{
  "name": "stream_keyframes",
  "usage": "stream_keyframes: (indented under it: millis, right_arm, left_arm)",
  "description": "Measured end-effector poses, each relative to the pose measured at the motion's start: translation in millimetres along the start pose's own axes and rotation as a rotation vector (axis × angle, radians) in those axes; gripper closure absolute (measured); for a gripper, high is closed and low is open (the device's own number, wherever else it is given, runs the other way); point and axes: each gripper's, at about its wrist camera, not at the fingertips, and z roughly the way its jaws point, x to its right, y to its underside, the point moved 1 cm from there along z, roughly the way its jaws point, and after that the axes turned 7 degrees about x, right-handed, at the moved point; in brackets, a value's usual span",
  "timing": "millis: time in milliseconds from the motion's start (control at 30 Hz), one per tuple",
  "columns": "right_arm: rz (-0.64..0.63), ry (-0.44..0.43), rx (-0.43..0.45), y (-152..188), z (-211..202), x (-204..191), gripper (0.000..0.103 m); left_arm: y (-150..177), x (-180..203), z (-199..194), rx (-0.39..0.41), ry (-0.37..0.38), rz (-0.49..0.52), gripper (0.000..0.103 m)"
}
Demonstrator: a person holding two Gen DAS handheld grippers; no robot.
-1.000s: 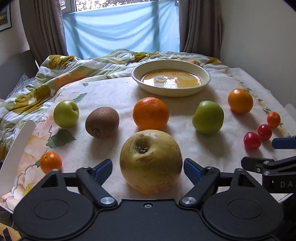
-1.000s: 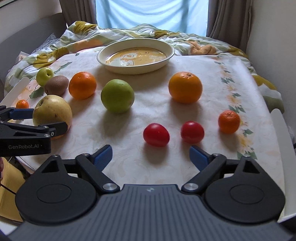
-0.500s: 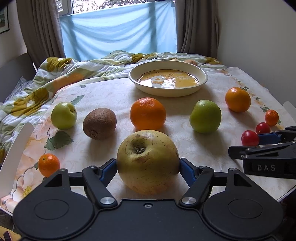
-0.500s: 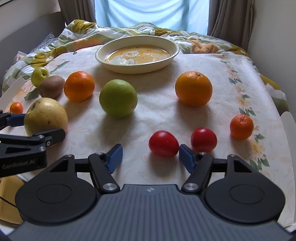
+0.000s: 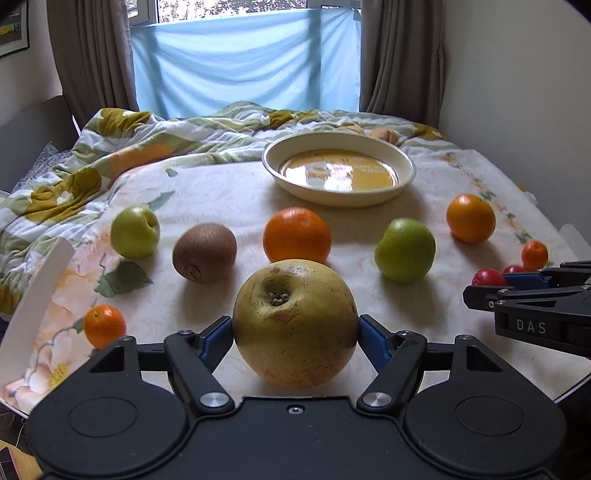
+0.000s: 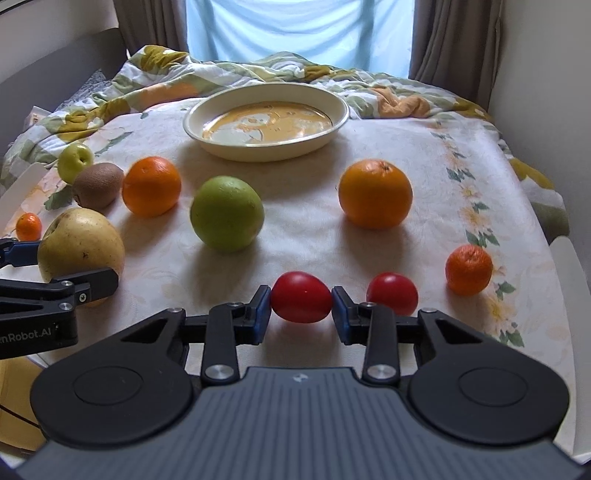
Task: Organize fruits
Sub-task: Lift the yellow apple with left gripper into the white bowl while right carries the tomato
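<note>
Daylight is coming through a window [image 5: 243,7] at twelve o'clock, glowing behind a pale blue sheet [image 5: 243,59]. Brown curtains [image 5: 92,55] are hanging at eleven and one. A floral quilt [image 5: 74,173] is lying rumpled at ten, off-white walls [image 5: 517,74] rising beside it.

Right gripper [image 5: 484,291] reads "DAS"; left gripper [image 6: 59,266], "nRobot.AI".

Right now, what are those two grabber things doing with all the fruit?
A person is sorting fruit with two handheld grippers. The left gripper is clamped on the big yellow apple. The right gripper is clamped on a red tomato. Both fruits sit on the table, and the bowl is empty.
</note>
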Motion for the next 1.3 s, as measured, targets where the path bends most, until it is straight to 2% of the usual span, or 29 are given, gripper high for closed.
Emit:
stream_keyframes:
  millis: [367,467,633,833,1033,1300]
  right_arm:
    - [-0.016,-0.035,0.077,-53,-45,9,0.053]
    - [-0.042,-0.040,0.108,-74,-57,14,0.053]
    - [-0.067,-0.066,0.139,-110,-63,22,0.053]
    - [-0.039,-0.085,0.141,-150,-51,34,0.052]
    - [-0.041,-0.062,0.151,-184,-16,40,0.052]
    - [0.015,-0.054,0.116,-213,52,52,0.052]
  left_arm:
    - [-66,0,-46,0.068,-0.015,-0.002,0.026]
    - [-87,1,-50,0.088,-0.019,0.022,0.026]
    - [-122,-7,-41,0.105,0.016,-0.006,0.026]
    - [-164,-12,-12,0.127,0.052,0.009,0.026]
    - [-199,-11,44,0.112,0.085,0.052,0.026]
    - [-211,-8,129,0.050,0.127,0.074,0.026]
